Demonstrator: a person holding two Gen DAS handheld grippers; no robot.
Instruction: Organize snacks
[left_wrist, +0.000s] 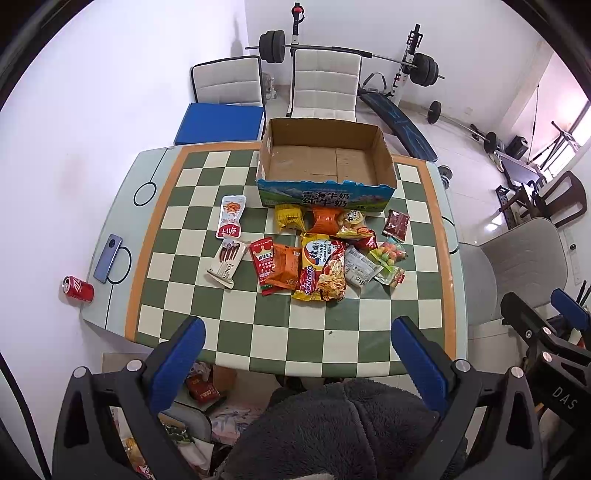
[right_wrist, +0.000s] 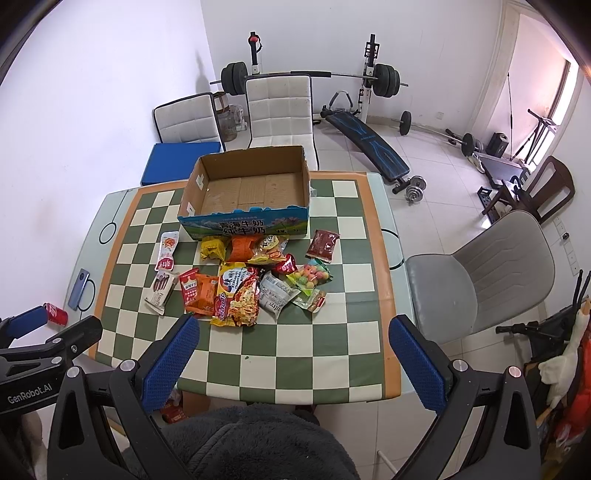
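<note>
green-and-cream checkered table (left_wrist: 258, 332) – gym room | one open cardboard box (left_wrist: 325, 162) | one red soda can (left_wrist: 78, 288) | my left gripper (left_wrist: 297, 350) and right gripper (right_wrist: 293, 350) both spread, empty

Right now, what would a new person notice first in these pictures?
First, the heap of bright snack packets in the middle of the checkered table. Just behind it stands an open cardboard box, with nothing inside. Both grippers hang open at the near edge.
</note>
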